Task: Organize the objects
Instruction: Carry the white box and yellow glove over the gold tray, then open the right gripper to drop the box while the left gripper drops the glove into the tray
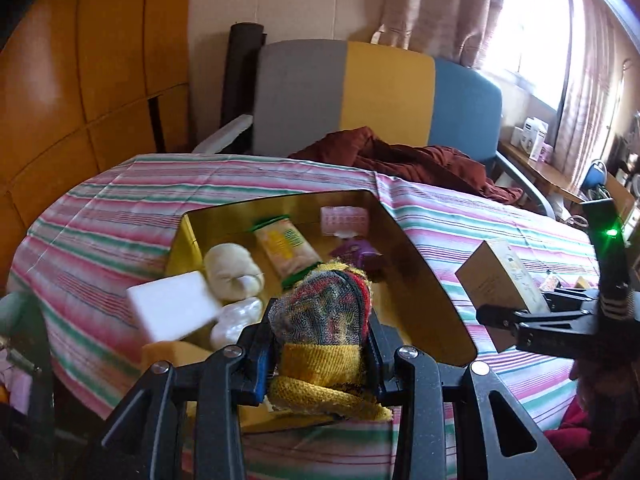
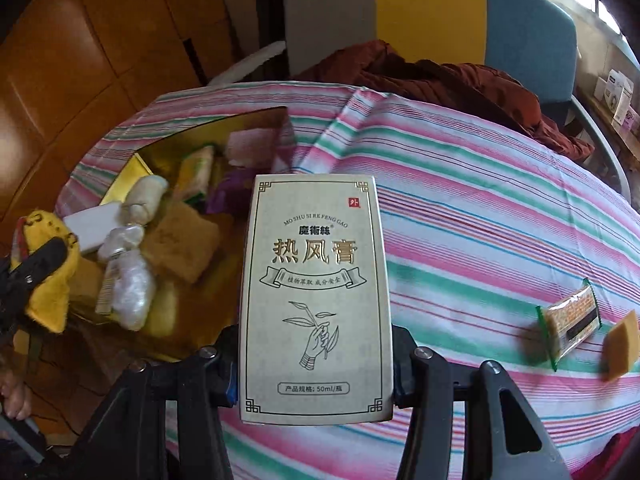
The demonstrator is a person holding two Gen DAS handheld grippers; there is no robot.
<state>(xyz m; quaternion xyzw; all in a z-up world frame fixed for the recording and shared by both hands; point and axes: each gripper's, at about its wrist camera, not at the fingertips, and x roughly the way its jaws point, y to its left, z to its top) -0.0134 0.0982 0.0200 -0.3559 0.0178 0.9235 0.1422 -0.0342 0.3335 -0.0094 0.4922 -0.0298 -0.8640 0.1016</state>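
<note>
While clamped, carton [image 2: 316, 300] between fingers [image 2: 404, 364]

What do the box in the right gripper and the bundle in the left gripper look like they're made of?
Box: looks like matte printed cardboard with flat panels, crisp edges and gold lettering. Bundle: seems to be coarse woven or knitted mesh fabric in yellow, red and dark threads, with an open weave and frayed edges.

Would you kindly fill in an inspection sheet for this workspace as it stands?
Surface: striped cloth over the table.
Job's things: gold tray holding packets and sponges; snack bar and sponge piece loose on the cloth.
Clutter: brown garment on the chair.
Tools: left tool shut on a mesh bundle; right tool shut on a box.
Cables: nothing seen.
Surroundings: curtains, wooden cabinet.
</note>
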